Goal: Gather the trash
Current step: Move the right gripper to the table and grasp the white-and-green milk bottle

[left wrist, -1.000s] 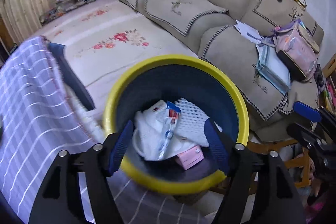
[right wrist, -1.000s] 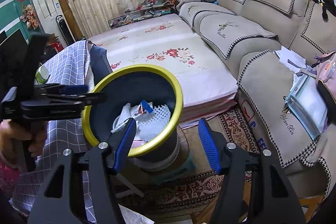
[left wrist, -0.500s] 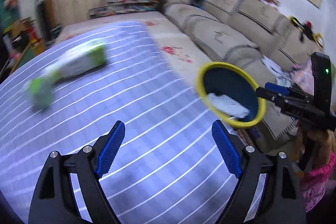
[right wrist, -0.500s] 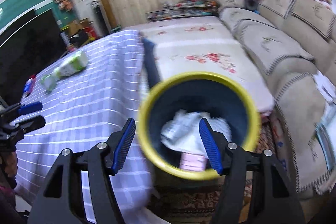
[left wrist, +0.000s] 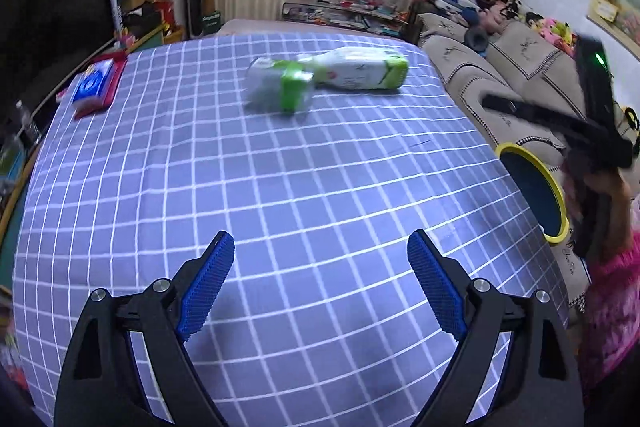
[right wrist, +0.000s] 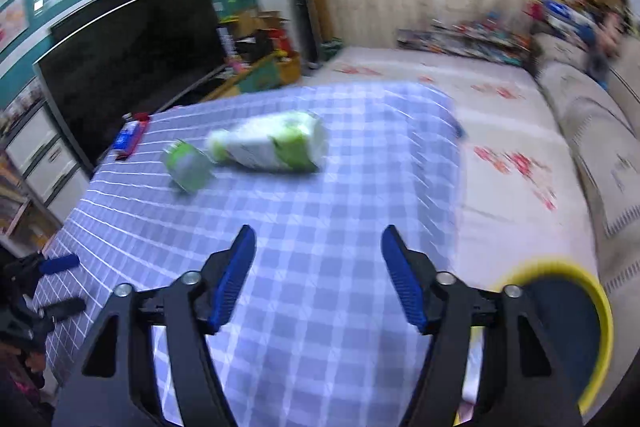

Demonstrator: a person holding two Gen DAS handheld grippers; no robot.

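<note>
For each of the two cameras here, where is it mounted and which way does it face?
Left wrist: on the left gripper, angled down over the checked tablecloth toward the bottle; open jaws; right gripper at right.
Right wrist: on the right gripper, angled down across the cloth; open jaws.
Shared: bottle, small green container, yellow-rimmed bin.

Checked tablecloth [left wrist: 320,187]: the broad near and middle stretch is lying bare, giving free passage under both grippers. Far side: a white-and-green bottle [left wrist: 360,71] is lying on its side, a green-capped container [left wrist: 280,87] just beside it. Far left corner: a red-and-blue packet [left wrist: 94,89] is sitting. Right edge: a yellow-rimmed bin [left wrist: 532,195] is standing beside the table.
</note>
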